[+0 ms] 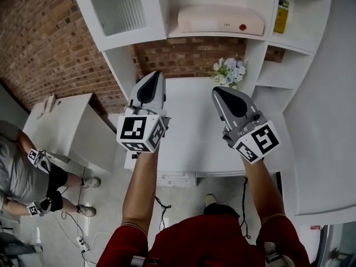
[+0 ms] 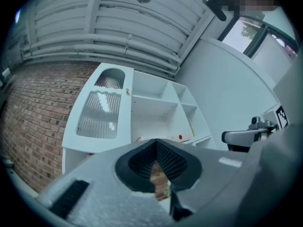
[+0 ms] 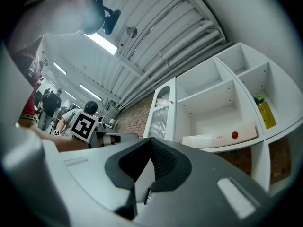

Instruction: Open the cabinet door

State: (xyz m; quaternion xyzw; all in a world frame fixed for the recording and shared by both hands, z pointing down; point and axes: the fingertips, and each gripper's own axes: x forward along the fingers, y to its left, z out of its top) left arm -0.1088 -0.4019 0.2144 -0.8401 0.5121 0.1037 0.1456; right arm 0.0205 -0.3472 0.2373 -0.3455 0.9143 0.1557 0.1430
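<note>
Flowers point(image 1: 229, 71) are standing on the desk point(image 1: 189, 135) against a brick wall point(image 1: 44, 43). The left hand-held gripper point(image 1: 154, 75) and right hand-held gripper point(image 1: 219, 92) are holding their jaws together, empty, pointing toward the cabinet point(image 1: 166, 10).

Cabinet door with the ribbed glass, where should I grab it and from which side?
Grip the knob near the right edge of the cabinet door, level with the gap between its glass panes. Come from the front, jaws either side: it alone sticks out, and its place suggests left hinges.
</note>
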